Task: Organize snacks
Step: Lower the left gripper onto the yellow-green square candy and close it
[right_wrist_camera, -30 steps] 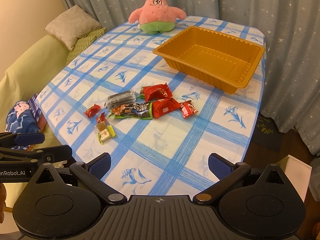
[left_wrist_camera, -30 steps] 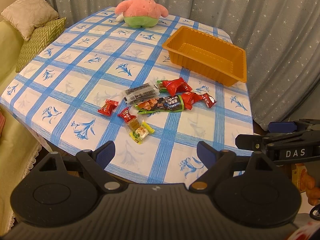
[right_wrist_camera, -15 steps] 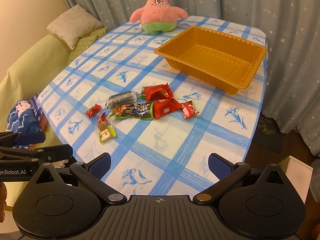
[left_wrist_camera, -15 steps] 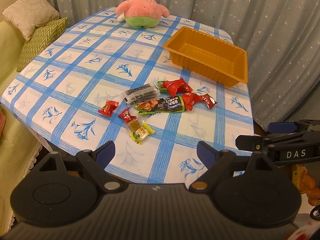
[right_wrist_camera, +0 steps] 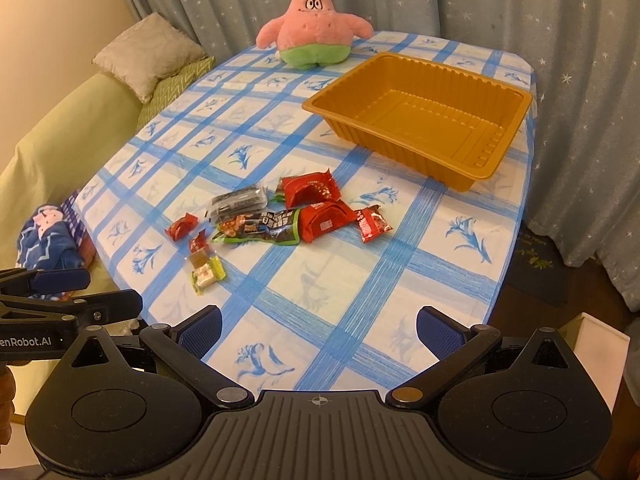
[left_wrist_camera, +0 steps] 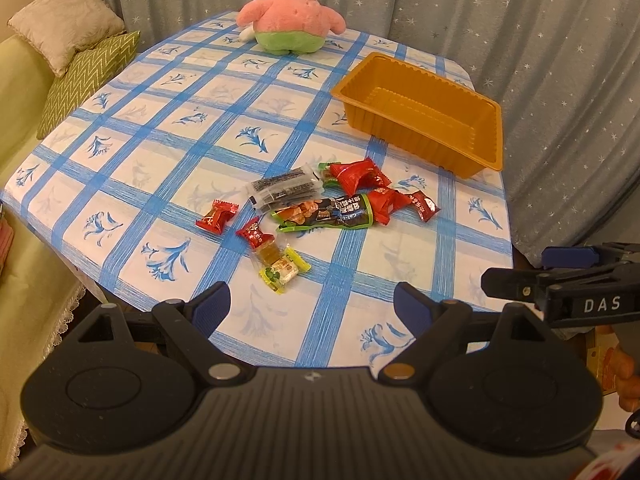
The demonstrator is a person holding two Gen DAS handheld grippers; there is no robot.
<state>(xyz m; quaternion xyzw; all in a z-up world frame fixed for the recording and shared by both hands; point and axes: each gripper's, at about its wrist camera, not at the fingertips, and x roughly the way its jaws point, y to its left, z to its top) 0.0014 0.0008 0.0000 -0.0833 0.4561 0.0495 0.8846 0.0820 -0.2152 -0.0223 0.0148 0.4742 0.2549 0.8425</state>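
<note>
Several wrapped snacks lie in a loose cluster mid-table: a green and black packet (left_wrist_camera: 326,216) (right_wrist_camera: 260,226), a clear packet with dark contents (left_wrist_camera: 284,190), red packets (left_wrist_camera: 356,176) (right_wrist_camera: 310,190), small red candies (left_wrist_camera: 217,218) and a yellow-green sweet (left_wrist_camera: 282,270) (right_wrist_camera: 207,274). An empty orange tray (left_wrist_camera: 424,118) (right_wrist_camera: 424,116) stands behind them to the right. My left gripper (left_wrist_camera: 312,306) hangs open over the table's near edge, nothing between its fingers. My right gripper (right_wrist_camera: 318,326) is likewise open and empty, short of the snacks.
A pink star plush toy (left_wrist_camera: 290,12) (right_wrist_camera: 314,26) sits at the table's far end. The table has a blue checked cloth (left_wrist_camera: 160,140). A green sofa with cushions (left_wrist_camera: 76,52) is at left, and star-patterned curtains (right_wrist_camera: 520,20) hang behind. A white box (right_wrist_camera: 596,340) stands on the floor at right.
Both grippers have drifted slightly, so the table scene shifted a little in each view. Jaws stay open; no snack has moved.
</note>
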